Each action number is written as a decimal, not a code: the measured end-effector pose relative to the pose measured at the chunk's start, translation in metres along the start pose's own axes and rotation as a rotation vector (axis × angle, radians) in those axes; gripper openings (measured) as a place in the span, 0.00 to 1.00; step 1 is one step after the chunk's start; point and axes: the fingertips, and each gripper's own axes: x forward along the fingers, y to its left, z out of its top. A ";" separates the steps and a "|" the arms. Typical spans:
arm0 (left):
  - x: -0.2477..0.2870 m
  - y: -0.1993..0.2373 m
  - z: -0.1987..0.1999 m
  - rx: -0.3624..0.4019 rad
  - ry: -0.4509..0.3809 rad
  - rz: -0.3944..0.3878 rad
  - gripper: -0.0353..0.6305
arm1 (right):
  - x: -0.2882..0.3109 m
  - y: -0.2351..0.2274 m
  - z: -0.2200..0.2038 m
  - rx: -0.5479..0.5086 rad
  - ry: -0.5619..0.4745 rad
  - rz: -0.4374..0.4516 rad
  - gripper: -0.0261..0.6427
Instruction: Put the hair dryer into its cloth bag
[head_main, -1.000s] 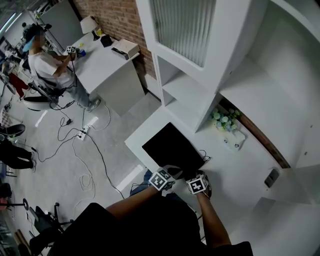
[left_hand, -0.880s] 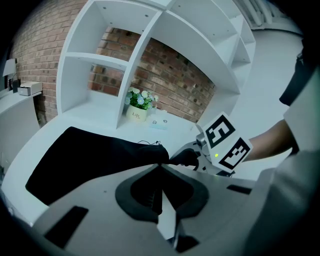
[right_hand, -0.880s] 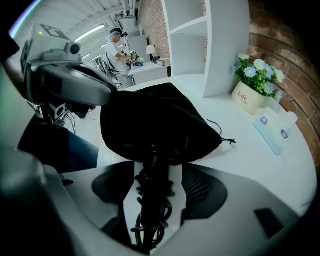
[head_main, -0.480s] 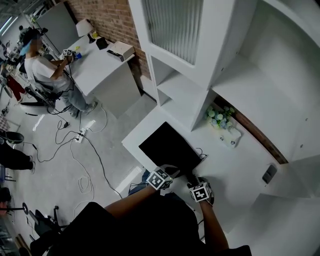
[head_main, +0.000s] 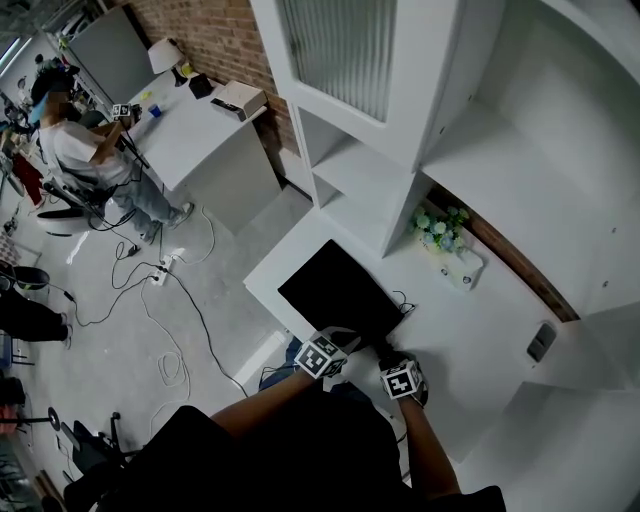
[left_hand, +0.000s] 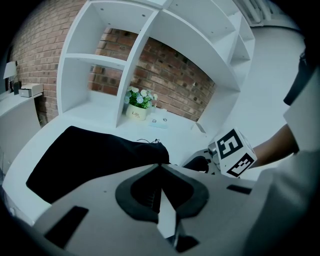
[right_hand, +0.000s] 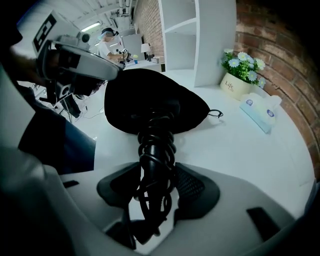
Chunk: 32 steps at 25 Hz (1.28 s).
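Observation:
The black cloth bag (head_main: 338, 292) lies flat on the white table (head_main: 470, 330), its drawstring mouth (right_hand: 212, 114) facing me. The hair dryer (right_hand: 156, 150) is black, with its cord wound round the handle. Its head is hidden inside the bag's mouth and the handle sticks out toward me. My right gripper (right_hand: 155, 186) is closing on that handle, and both pads lie against the wound cord. My left gripper (left_hand: 160, 164) is shut, pinching the bag's near edge. In the head view the left gripper (head_main: 342, 340) and the right gripper (head_main: 386, 354) sit side by side at the bag's near end.
A white shelving unit (head_main: 400, 150) rises behind the table. A small flower pot (right_hand: 239, 75) and a tissue pack (right_hand: 261, 113) stand by the brick wall. The table's edge drops to the floor at left, where cables (head_main: 150, 290) lie. A person works at a far desk (head_main: 200, 130).
My right gripper has slid a little nearer to me along the dryer's handle. The left gripper and the bag have kept still.

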 end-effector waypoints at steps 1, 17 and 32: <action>-0.001 -0.001 0.001 0.000 -0.004 -0.001 0.09 | -0.001 -0.001 0.001 -0.003 -0.007 0.000 0.38; -0.011 -0.005 0.013 0.023 -0.020 -0.033 0.09 | -0.004 0.002 0.060 -0.060 -0.127 0.023 0.37; -0.013 -0.004 0.011 0.023 -0.015 -0.057 0.09 | 0.022 0.005 0.102 -0.095 -0.150 0.059 0.37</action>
